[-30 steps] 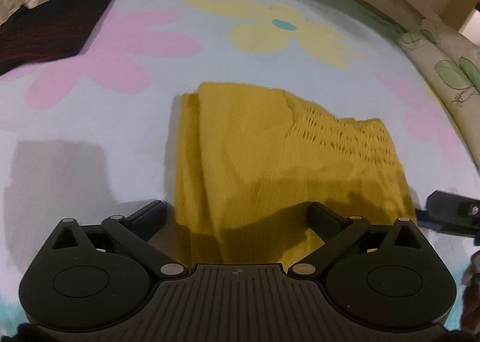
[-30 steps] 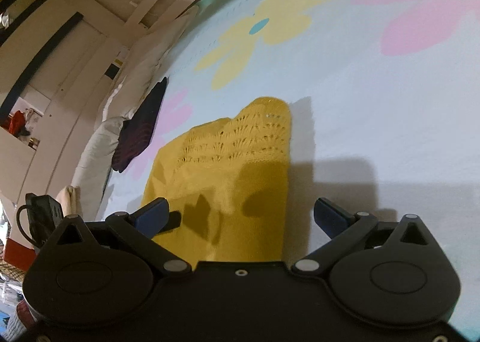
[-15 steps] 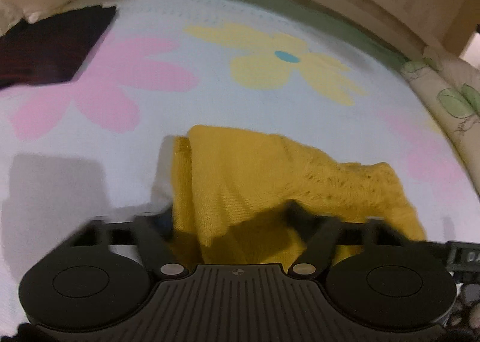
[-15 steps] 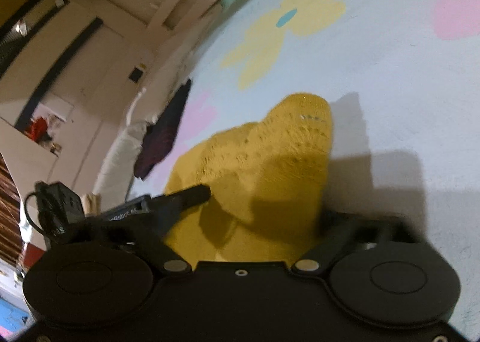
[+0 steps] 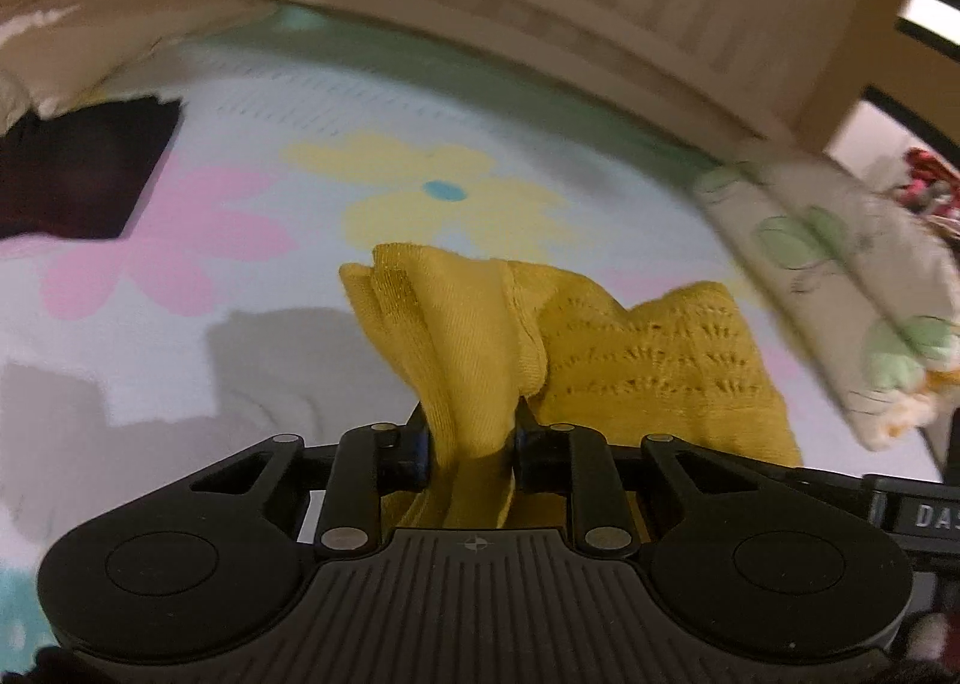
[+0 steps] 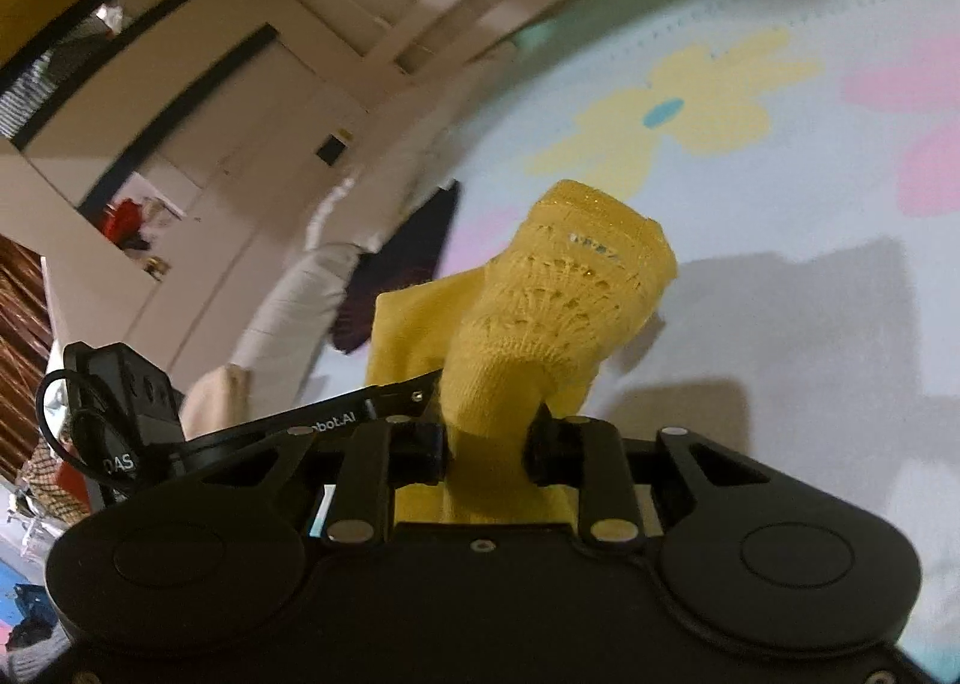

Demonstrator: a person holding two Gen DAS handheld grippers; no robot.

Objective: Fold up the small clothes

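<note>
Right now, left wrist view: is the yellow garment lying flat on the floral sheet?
No. The left gripper pinches a bunched edge of the yellow garment, which stands up in folds above the floral sheet.

1. Yellow knit garment (image 5: pixel 480 336): soft matt cloth, openwork lace panel, glittery hem.
2. Bedsheet (image 5: pixel 252 288): smooth matt printed cloth.
3. Left gripper (image 5: pixel 471 444): matt black plastic, ribbed body, shiny metal pins.
4. Dark garment (image 5: pixel 78 174): matt cloth.

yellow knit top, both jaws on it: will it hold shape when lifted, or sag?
Likely floppy: the yellow knit top bunches into folds where the left gripper pinches it. The span towards the right gripper probably sags. The openwork band looks stretchy and could snag.
</note>
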